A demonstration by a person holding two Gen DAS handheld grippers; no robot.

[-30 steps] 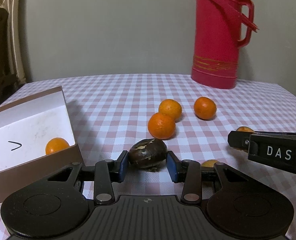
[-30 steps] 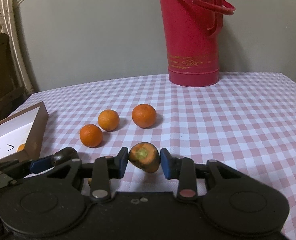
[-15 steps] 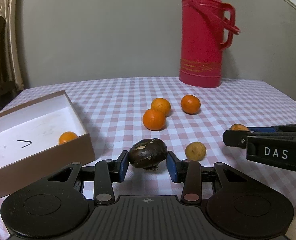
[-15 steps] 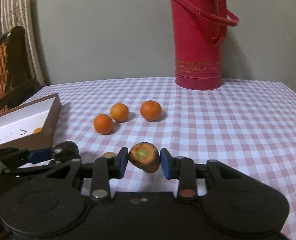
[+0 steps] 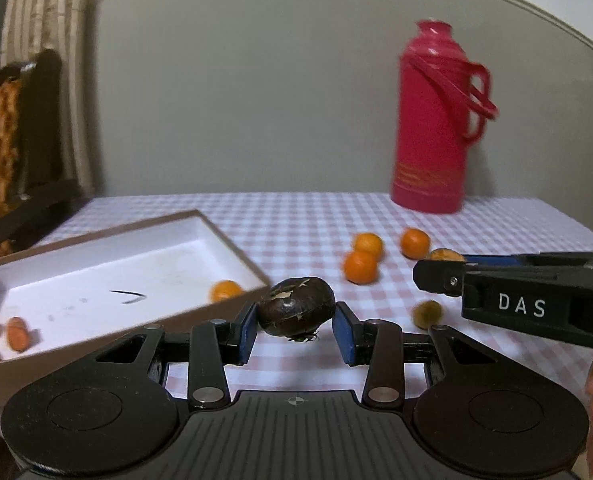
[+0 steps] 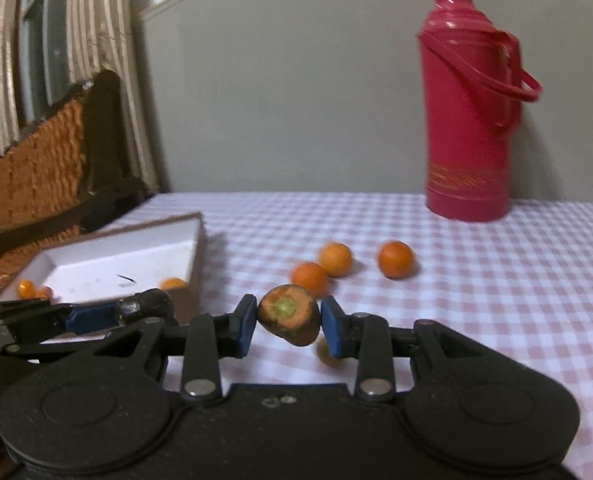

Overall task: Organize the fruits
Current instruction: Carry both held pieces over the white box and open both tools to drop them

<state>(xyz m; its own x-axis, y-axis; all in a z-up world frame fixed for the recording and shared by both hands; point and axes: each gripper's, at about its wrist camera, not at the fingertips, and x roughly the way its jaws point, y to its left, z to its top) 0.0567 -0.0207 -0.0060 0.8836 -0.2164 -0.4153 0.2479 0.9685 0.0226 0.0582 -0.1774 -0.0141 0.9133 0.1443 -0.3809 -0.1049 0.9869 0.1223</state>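
My left gripper (image 5: pixel 295 329) is shut on a dark brown fruit (image 5: pixel 296 306) and holds it above the table, just right of the brown box (image 5: pixel 240 252) with a white inside. My right gripper (image 6: pixel 288 326) is shut on an orange carrot piece (image 6: pixel 289 314), cut end toward the camera. The right gripper also shows in the left wrist view (image 5: pixel 440 272), to the right of the left one. Three tangerines (image 5: pixel 360 266) lie on the checked cloth. A small yellowish fruit (image 5: pixel 427 313) lies nearer. The box holds a tangerine (image 5: pixel 225 290) and other orange pieces (image 5: pixel 16 332).
A red thermos (image 5: pixel 432 120) stands at the back right of the table (image 6: pixel 496 300). A wicker chair (image 6: pixel 44 168) stands behind the box on the left. A grey wall runs behind the table.
Both grippers have risen and pulled back with their loads, and the left one has swung left so the box lies more in view. The fruits on the cloth have not moved.
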